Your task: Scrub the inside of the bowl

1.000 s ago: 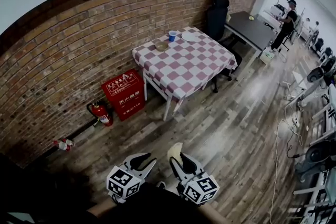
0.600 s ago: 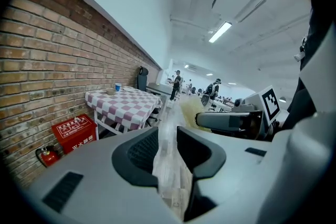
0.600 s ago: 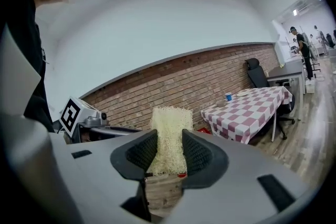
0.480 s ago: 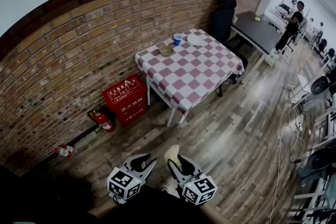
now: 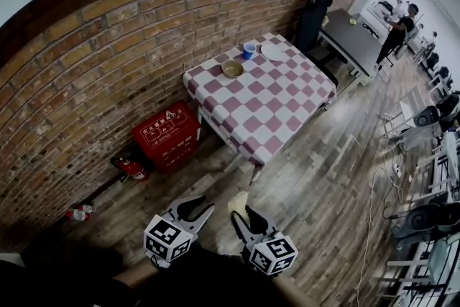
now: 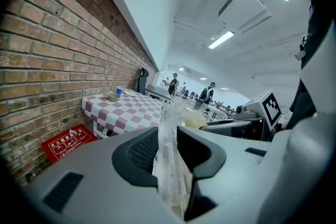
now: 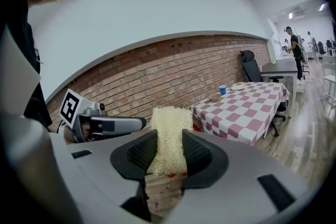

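Your right gripper (image 7: 169,157) clamps the scrubber (image 7: 169,128), its sides hidden by the jaws. Your left gripper (image 6: 167,150) is narrowly parted, empty. The bowl (image 5: 231,68) sits upper centre on the table (image 5: 280,111), inside indistinct.

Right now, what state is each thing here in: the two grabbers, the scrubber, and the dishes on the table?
Left gripper: open, nothing between its jaws.
Right gripper: shut on the scrub pad.
Scrub pad: pinched upright, sticking out past the jaws.
Bowl: upright on the checked table, far from both grippers.
Blue cup: upright beside the bowl.
Plate: flat on the table.
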`<act>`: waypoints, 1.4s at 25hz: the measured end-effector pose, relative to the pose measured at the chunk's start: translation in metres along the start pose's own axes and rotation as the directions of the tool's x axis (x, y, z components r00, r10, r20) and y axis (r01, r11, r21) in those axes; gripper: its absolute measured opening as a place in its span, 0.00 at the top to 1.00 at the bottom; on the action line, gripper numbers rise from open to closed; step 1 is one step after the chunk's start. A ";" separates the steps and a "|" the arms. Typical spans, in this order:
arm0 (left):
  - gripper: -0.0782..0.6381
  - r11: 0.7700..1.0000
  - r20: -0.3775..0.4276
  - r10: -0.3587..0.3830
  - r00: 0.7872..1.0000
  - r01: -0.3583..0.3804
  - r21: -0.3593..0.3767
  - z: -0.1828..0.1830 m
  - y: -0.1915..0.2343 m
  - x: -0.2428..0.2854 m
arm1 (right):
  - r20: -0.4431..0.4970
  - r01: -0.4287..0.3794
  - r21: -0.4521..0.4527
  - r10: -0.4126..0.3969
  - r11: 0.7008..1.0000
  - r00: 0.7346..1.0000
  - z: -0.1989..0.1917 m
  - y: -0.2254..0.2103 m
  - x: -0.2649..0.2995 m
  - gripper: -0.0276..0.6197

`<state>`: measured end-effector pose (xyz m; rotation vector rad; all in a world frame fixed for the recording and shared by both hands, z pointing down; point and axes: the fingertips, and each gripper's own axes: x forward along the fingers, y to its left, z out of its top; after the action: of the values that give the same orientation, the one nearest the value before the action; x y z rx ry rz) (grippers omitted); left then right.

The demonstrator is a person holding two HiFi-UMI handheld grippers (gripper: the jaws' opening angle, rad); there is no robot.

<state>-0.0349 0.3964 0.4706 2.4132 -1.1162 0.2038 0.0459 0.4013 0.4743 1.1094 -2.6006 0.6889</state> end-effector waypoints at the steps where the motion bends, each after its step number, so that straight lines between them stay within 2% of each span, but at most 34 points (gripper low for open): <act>1: 0.72 1.000 0.000 -0.004 1.000 0.004 -0.003 0.003 0.012 0.001 | -0.006 0.009 0.000 -0.009 1.000 1.000 0.002 0.000 0.009 0.72; 8: 0.72 0.999 0.020 0.003 1.000 -0.002 -0.048 0.016 0.071 -0.006 | -0.036 0.055 -0.031 -0.056 0.998 0.998 0.024 0.000 0.049 0.72; 15: 0.72 0.997 0.030 0.008 1.000 -0.006 -0.074 0.022 0.098 0.009 | -0.049 0.040 -0.037 -0.041 0.999 0.998 0.037 -0.008 0.084 0.72; 21: 0.72 0.995 0.029 0.063 0.998 -0.061 -0.076 0.037 0.125 0.021 | -0.036 -0.020 -0.047 0.019 0.999 0.999 0.058 -0.022 0.120 0.72; 27: 0.72 0.988 -0.004 0.120 0.993 -0.119 -0.099 0.052 0.152 0.066 | -0.028 -0.070 0.006 0.070 0.998 0.997 0.087 -0.073 0.160 0.72; 35: 0.72 0.983 -0.010 0.145 0.989 -0.146 -0.112 0.116 0.175 0.162 | -0.019 -0.129 0.066 0.131 0.989 0.991 0.144 -0.160 0.200 0.72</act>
<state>-0.0661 0.1331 0.4823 2.2344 -1.2702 0.1849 0.0210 0.1085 0.4796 0.9490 -2.6663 0.8141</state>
